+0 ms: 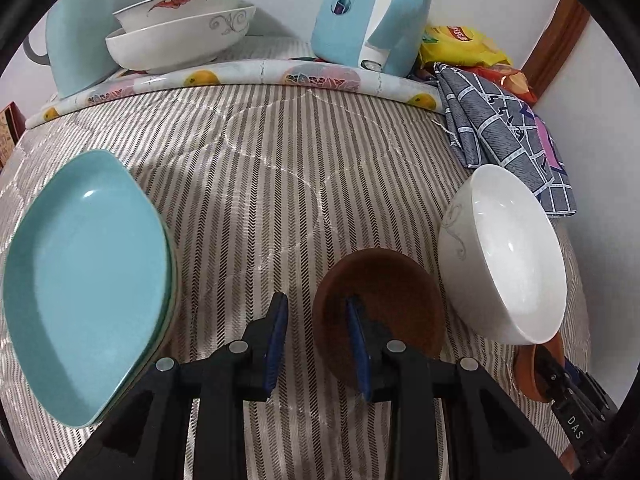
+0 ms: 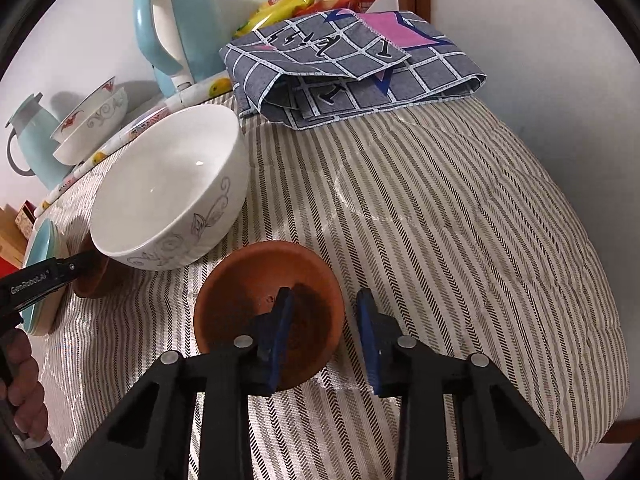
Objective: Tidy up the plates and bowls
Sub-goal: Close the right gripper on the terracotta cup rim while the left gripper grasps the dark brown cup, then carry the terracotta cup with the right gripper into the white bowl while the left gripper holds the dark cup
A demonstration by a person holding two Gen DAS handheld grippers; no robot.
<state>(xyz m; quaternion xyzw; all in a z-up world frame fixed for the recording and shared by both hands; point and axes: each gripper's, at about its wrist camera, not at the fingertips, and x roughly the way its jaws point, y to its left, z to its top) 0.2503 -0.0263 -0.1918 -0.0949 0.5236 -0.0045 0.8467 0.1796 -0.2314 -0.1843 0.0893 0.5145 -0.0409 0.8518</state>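
Observation:
In the left wrist view my left gripper (image 1: 318, 308) straddles the left rim of a dark brown saucer (image 1: 392, 288). One finger is inside the dish and one outside on the cloth, with a gap showing, so it is open. In the right wrist view my right gripper (image 2: 325, 296) straddles the right rim of a terracotta saucer (image 2: 256, 280) the same way, pads not touching the rim. A white bowl (image 1: 504, 256) (image 2: 168, 188) with a grey floral pattern stands between the two saucers. Stacked teal plates (image 1: 88, 280) lie to the left.
At the back stand two stacked white bowls (image 1: 180, 28), a teal jug (image 1: 76, 36) and a light blue kettle (image 1: 372, 12). A folded grey checked cloth (image 2: 352, 68) and snack bags (image 2: 304, 0) lie at the back right. The striped cloth's edge (image 2: 600, 360) drops off on the right.

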